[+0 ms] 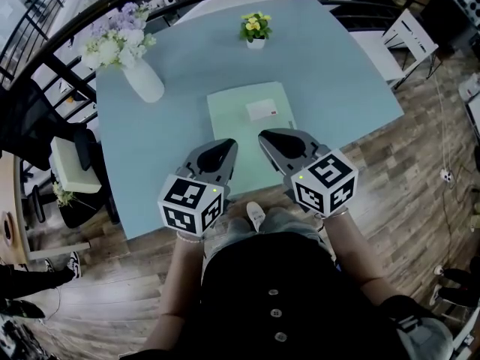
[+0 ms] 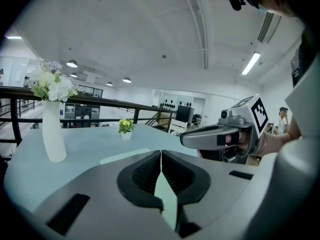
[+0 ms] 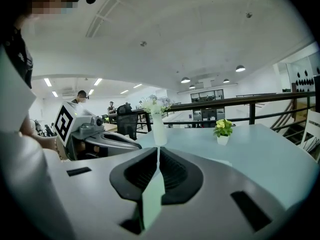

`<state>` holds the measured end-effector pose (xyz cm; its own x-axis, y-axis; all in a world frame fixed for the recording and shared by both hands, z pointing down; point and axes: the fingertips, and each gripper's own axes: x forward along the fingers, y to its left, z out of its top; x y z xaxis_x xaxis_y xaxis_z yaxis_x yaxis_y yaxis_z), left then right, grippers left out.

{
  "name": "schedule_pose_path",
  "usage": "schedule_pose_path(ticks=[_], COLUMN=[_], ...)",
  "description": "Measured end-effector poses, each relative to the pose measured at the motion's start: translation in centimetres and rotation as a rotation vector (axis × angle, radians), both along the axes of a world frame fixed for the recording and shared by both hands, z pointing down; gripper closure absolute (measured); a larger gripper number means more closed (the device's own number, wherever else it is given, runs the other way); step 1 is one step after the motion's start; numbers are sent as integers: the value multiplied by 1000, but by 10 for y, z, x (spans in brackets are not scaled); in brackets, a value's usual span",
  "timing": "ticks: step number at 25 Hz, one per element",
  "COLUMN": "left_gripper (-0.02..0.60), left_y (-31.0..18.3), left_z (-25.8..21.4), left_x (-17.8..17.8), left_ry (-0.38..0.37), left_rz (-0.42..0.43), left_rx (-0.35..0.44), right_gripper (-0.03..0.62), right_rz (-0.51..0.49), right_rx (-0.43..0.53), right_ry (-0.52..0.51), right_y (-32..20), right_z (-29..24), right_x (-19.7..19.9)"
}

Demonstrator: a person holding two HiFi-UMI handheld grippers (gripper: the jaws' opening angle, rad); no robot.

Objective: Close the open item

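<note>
Green folder (image 1: pixel 240 130), flat near table (image 1: pixel 337 88) front edge, vase (image 1: pixel 144 81) well apart

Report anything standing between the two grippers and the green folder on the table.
Nothing visible does. Left gripper and right gripper sit at the near edge of the green folder; vase and potted plant stand farther back.

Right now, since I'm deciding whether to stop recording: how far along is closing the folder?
Done, it seems: the pale green folder lies flat on the table as one panel, label up, with no flap raised. In hand: nothing that I can make out; the left gripper and right gripper hover over its near end, jaws together. Left: probably only drawing both grippers away.
</note>
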<state>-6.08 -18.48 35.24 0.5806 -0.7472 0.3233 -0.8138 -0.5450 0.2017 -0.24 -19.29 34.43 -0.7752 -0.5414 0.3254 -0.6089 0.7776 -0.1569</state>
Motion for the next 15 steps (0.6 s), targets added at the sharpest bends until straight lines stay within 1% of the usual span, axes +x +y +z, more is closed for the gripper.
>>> schedule_pose_path(ticks=[4,8,13,15], left_gripper=[558,560,565,565], left_y=[2,5,11,14], left_z=[4,8,18,23], left_x=[5,11,18,19], left_ry=[5,-1,-65,-76], left_rz=[14,26,56,68], left_rx=[-12,-25,-34,-44], right_gripper=[589,589,589,589], right_rz=[10,12,-17,-27], right_rx=[-7,-29,-47,-62], right_ry=[-26,-41,-27,-16], right_y=[4,8,17,21], right_z=[0,3,10,17], right_x=[0,3,-2,-4])
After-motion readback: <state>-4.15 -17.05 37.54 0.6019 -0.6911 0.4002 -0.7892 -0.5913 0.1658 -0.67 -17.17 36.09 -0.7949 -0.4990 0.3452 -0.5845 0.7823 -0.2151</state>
